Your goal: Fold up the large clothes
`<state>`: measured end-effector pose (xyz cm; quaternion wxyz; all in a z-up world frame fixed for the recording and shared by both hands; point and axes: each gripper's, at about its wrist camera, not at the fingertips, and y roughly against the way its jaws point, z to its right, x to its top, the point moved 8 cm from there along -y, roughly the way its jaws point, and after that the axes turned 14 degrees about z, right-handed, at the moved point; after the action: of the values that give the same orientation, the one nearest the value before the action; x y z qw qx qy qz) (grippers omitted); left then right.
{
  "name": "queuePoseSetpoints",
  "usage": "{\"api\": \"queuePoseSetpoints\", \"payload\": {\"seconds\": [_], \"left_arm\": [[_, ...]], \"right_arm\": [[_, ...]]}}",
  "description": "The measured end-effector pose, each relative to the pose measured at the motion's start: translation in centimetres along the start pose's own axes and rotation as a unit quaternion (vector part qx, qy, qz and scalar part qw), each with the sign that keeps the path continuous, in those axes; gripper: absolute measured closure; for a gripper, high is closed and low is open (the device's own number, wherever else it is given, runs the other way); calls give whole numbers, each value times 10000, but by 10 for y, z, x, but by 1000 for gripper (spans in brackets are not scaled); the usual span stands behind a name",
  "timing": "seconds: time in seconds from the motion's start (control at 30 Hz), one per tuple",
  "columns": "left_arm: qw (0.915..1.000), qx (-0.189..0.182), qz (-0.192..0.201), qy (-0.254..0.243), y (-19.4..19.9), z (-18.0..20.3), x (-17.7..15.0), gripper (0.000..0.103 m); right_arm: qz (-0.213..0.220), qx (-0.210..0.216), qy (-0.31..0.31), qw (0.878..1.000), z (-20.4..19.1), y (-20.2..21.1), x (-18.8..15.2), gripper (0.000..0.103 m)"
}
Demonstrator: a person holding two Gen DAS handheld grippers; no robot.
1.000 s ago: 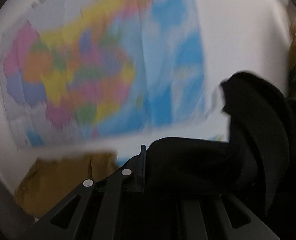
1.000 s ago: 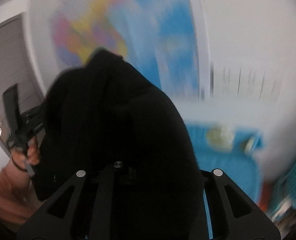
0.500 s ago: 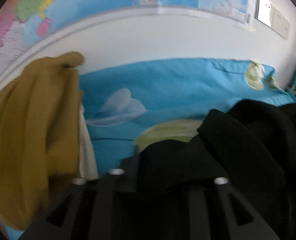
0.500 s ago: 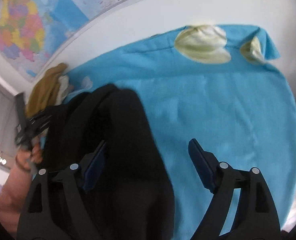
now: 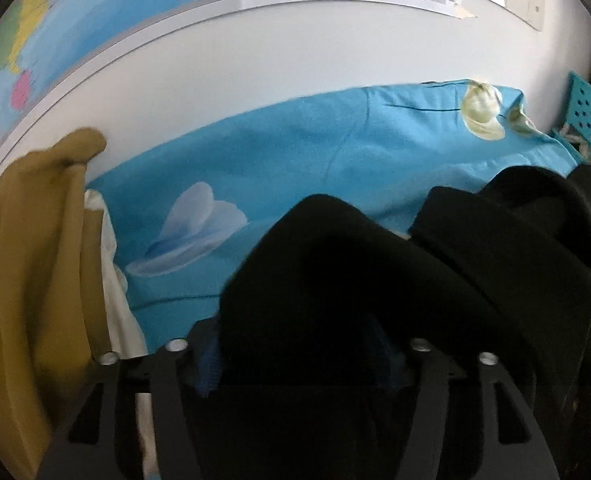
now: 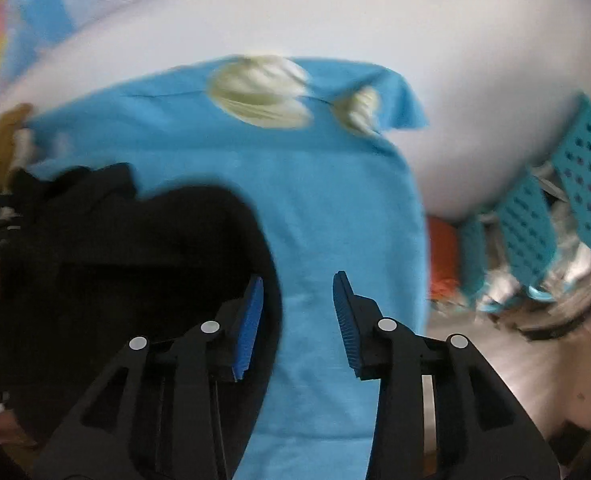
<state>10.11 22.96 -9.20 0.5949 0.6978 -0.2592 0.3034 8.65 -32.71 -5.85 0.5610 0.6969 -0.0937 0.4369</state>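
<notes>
A large black garment (image 5: 335, 264) lies bunched on the blue flowered sheet (image 5: 295, 152). In the left wrist view it drapes over my left gripper (image 5: 299, 356) and hides most of both blue pads. The jaws are opening, and the cloth sits loosely between them. In the right wrist view the same black garment (image 6: 115, 248) lies to the left of my right gripper (image 6: 297, 300). Its blue pads (image 6: 251, 328) stand apart over bare blue sheet (image 6: 315, 200). They are closing a little, and nothing is between them.
A mustard garment (image 5: 35, 260) and a white cloth (image 5: 115, 292) are piled at the sheet's left end, against the wall. A map (image 5: 175, 0) hangs above. Teal perforated baskets (image 6: 575, 184) and an orange thing (image 6: 443, 256) stand past the sheet's right edge.
Both views swung down from the wall map to the sheet. The black garment came down onto the sheet. Both grippers opened, and the right one let go of the garment.
</notes>
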Motion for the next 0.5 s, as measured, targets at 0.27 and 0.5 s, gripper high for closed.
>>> {"api": "queuePoseSetpoints", "payload": {"seconds": [0.27,0.5], "left_arm": [[9993,-312,220,-21,-1,-2,39,21],[9957,-876,-282,-139,-22,17,21,21]], "right_arm": [[562,1246,237,9903,-81,-19,40,21],[-496,1935,645,9777,-134,-87,7,24]]}}
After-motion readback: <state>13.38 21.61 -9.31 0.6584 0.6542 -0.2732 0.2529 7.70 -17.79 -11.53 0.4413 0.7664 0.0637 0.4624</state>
